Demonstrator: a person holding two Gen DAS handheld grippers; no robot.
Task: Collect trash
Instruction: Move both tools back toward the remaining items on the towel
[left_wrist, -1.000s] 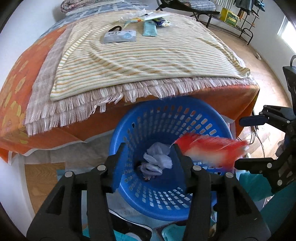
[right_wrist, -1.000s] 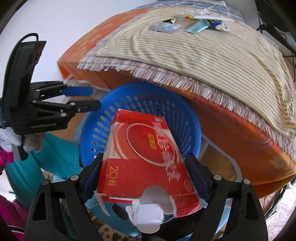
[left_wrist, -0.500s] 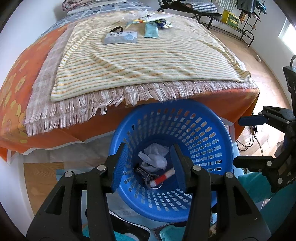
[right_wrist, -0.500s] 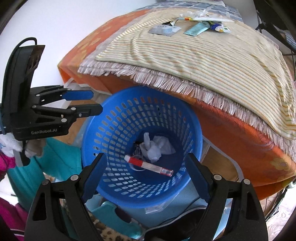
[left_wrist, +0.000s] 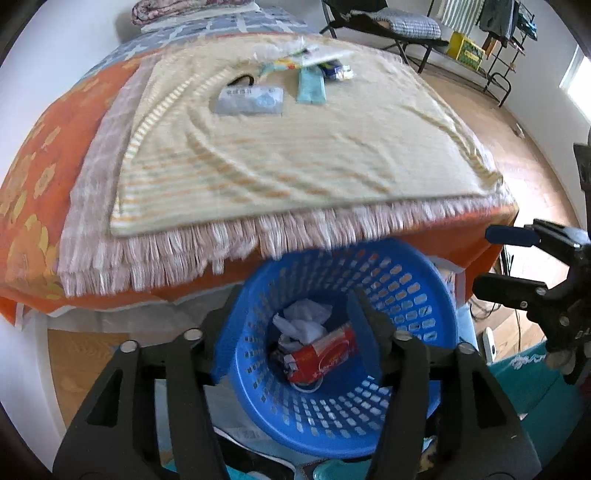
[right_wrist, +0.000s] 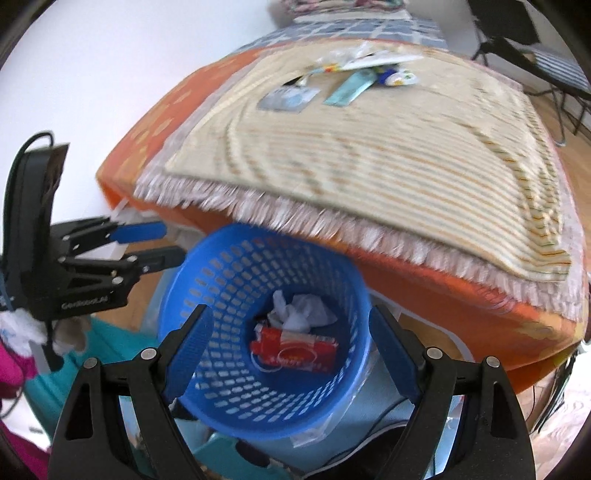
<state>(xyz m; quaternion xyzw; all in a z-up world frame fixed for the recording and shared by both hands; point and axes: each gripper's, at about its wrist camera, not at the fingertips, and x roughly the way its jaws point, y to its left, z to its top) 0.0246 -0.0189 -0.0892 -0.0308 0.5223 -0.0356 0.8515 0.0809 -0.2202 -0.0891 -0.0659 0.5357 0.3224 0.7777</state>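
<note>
Left black plastic two-finger gripper (left_wrist: 291, 325): angular black linkage arms with silver round screw heads at the joints, blue pads on the inner finger faces. Right black plastic two-finger gripper (right_wrist: 291, 350): same build. White lettering on left body, seen from right wrist; black cable loops above.

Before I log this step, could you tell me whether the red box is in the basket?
In: the red box lies on the basket floor beside crumpled tissue.

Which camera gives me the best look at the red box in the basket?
The right wrist view: the red box lies broadside and unblocked in the basket. In the left wrist view it appears end-on and smaller, close beside a left gripper finger.
</note>
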